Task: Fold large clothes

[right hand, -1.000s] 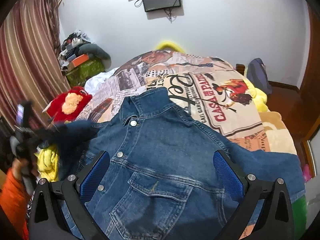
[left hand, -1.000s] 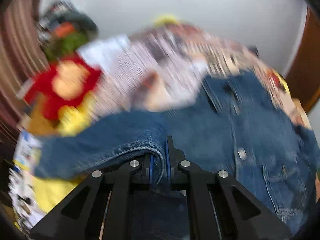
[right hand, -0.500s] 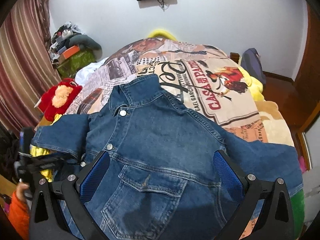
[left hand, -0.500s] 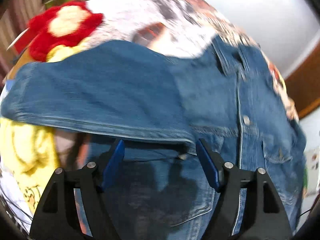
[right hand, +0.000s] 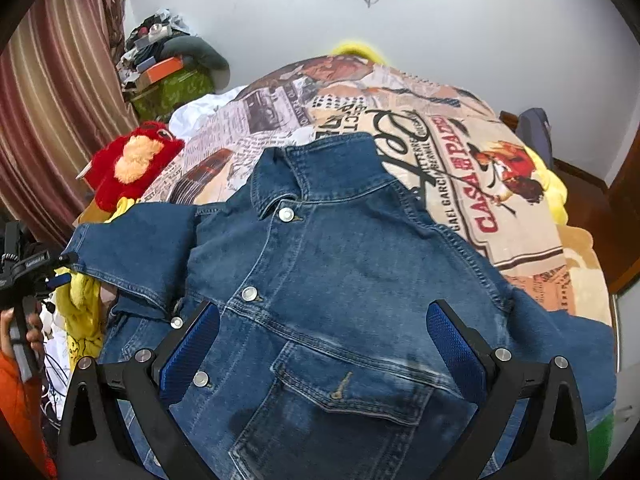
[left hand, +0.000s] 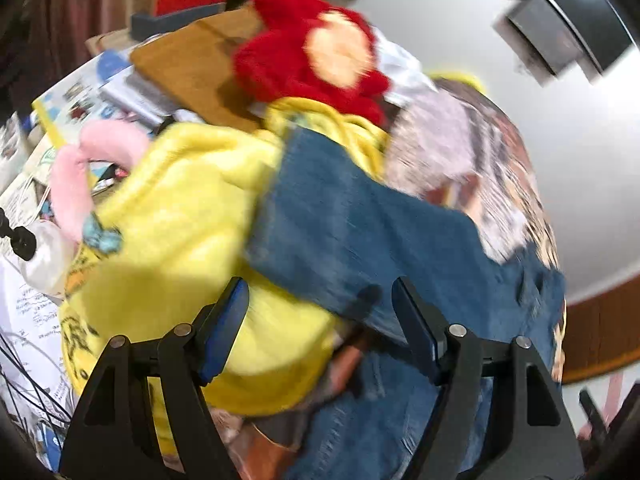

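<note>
A blue denim jacket [right hand: 320, 280] lies front up on the bed, collar at the far end. Its left sleeve [right hand: 132, 248] lies spread out sideways, its cuff over the bed's left edge. My right gripper [right hand: 322, 312] hangs open above the chest pocket, nothing between its fingers. My left gripper [right hand: 56, 270] is at the far left, just off the sleeve's cuff, held by a hand [right hand: 32, 332]. In the left wrist view, which is blurred, the left gripper [left hand: 320, 292] stands open over the sleeve [left hand: 360, 232] and a yellow garment [left hand: 180, 220], gripping nothing.
The bed's printed blanket [right hand: 460, 168] lies beyond the collar. A red plush toy [right hand: 132, 160] and a yellow garment [right hand: 80, 308] sit at the bed's left edge. Books and papers [left hand: 80, 100] clutter the left side. An orange sleeve [right hand: 16, 400] shows bottom left.
The left gripper let go of the sleeve, opened, rolled and drew off to the left. The sleeve now lies out at the jacket's left. The right gripper sank a little toward the jacket.
</note>
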Demonstrator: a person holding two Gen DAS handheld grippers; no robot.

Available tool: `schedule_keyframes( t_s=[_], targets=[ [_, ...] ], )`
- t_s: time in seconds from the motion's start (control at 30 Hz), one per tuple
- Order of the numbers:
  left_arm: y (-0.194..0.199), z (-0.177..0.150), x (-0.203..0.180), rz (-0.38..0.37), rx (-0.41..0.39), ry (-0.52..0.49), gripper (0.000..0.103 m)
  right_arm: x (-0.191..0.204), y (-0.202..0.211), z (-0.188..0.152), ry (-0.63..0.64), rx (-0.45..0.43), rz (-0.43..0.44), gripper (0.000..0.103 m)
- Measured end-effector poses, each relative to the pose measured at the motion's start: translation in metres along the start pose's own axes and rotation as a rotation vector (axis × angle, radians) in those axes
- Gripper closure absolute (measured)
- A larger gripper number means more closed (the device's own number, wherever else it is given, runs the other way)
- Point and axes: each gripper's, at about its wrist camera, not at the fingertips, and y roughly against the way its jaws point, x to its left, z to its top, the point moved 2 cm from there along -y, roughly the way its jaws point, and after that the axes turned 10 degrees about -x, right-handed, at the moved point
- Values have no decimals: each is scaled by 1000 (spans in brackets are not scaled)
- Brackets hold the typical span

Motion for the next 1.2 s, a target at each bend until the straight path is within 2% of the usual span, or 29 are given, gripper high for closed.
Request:
schedule_keyframes(
  t_s=[0.03,0.07,0.13,0.17,0.23,0.3,0.47,0.57,0.73,0.87,1.0,1.1,1.2],
  targets=[
    [-4,4,5,-4,3,13,34,1,-1,0,0,3,1,0],
    [-7,8,9,-20,1,23,51,1,-2,1,0,5,1,0],
    [-10,11,10,-10,-4,17,73,2,-3,1,4,4,-1,0],
    [-11,13,6,2,-16,7,77,1,-3,2,6,5,-3,0],
    [-6,17,-2,29,-52,-31,82,0,-2,2,8,5,-8,0],
    [4,19,-19,49,-96,-103,83,-3,2,4,9,0,-10,0],
    [47,18,-102,57,-242,-393,85,-13,20,11,0,-45,-16,0],
    [72,14,-155,-20,-301,-495,90,-21,35,18,-16,-82,-14,0],
    [109,-5,-254,-199,-370,-614,93,-39,69,27,-46,-150,5,0],
    [121,-33,-322,-328,-363,-692,94,-61,97,26,-65,-195,-7,0],
    [119,-74,-370,-442,-290,-753,95,-86,117,18,-73,-202,-29,0],
    [104,-118,-394,-494,-201,-821,95,-104,128,9,-83,-194,-43,0],
    [79,-164,-407,-527,-57,-870,95,-119,129,-1,-113,-173,-68,0]
  ],
)
